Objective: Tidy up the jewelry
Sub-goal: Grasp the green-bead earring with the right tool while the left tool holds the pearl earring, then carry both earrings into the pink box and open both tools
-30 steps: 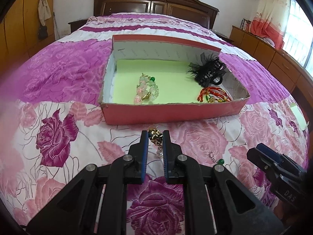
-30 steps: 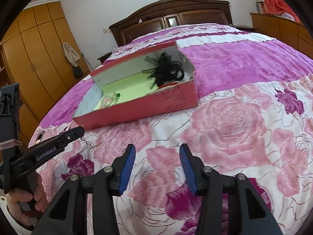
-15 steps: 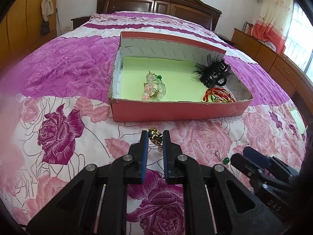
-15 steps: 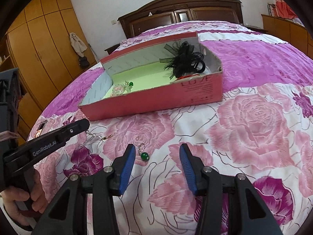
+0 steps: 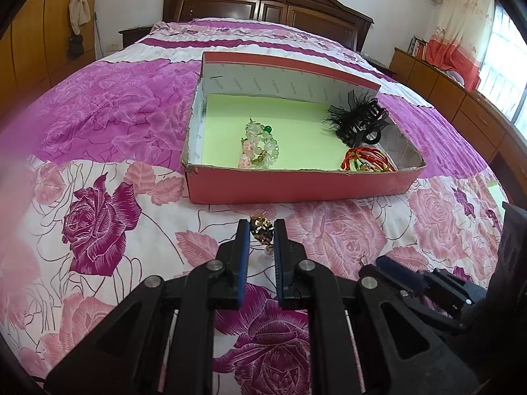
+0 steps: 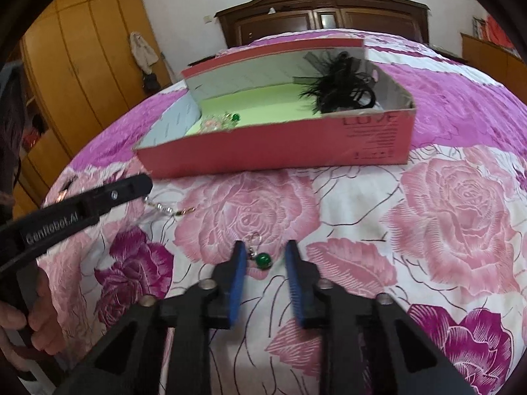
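- The left gripper [image 5: 260,230] has its jaws nearly closed on a gold earring [image 5: 262,227], just before the red box [image 5: 296,186] on the bed [image 5: 98,204]
- The right gripper [image 6: 265,256] has its jaws apart, either side of a green-bead earring [image 6: 262,258] lying on the bedspread, not gripped
- The box holds a bead bracelet [image 5: 260,146], a black feather clip [image 5: 359,120] and red bangles [image 5: 367,159]

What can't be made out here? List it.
- Gold earring: left wrist view, lower part hidden between the left claw fingers.
- Red bangles: absent from right wrist view, behind the box front wall.
- Green bead earring: left wrist view, bead hidden by the right claw.
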`<state>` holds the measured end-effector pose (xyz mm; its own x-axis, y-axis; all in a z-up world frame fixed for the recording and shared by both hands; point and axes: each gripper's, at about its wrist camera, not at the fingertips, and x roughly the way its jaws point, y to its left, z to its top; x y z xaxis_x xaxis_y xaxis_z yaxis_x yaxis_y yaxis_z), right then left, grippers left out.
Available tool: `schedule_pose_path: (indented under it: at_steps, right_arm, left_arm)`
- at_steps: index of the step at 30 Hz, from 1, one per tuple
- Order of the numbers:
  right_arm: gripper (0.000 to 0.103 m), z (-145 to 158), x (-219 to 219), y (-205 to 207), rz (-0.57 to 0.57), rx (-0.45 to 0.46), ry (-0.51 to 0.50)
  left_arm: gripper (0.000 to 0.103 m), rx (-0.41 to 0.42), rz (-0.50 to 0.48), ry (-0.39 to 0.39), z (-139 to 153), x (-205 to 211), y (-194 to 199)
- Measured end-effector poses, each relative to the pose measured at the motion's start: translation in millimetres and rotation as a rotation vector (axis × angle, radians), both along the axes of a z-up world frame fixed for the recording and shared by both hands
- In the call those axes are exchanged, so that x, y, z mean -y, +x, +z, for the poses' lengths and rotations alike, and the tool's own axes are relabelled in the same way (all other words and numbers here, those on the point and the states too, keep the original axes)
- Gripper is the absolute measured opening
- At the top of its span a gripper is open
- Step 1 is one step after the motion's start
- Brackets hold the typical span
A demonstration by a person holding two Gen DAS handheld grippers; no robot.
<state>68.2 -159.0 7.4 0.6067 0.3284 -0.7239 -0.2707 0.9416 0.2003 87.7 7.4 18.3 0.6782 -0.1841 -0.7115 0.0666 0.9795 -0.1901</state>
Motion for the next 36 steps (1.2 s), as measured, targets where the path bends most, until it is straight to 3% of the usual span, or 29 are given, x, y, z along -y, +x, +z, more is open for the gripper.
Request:
schedule_pose_path:
  at_steps: [9, 36]
  right_arm:
    - [0.016, 8, 2, -6, 0.011, 0.036, -0.003]
    - [0.016, 69, 13, -27, -0.023, 0.29, 0.013]
  left_arm:
    - [0.006, 0.028, -0.006, -0.012, 9, 2, -4]
    - [0.006, 0.193, -0.005, -0.033, 51, 6, -17]
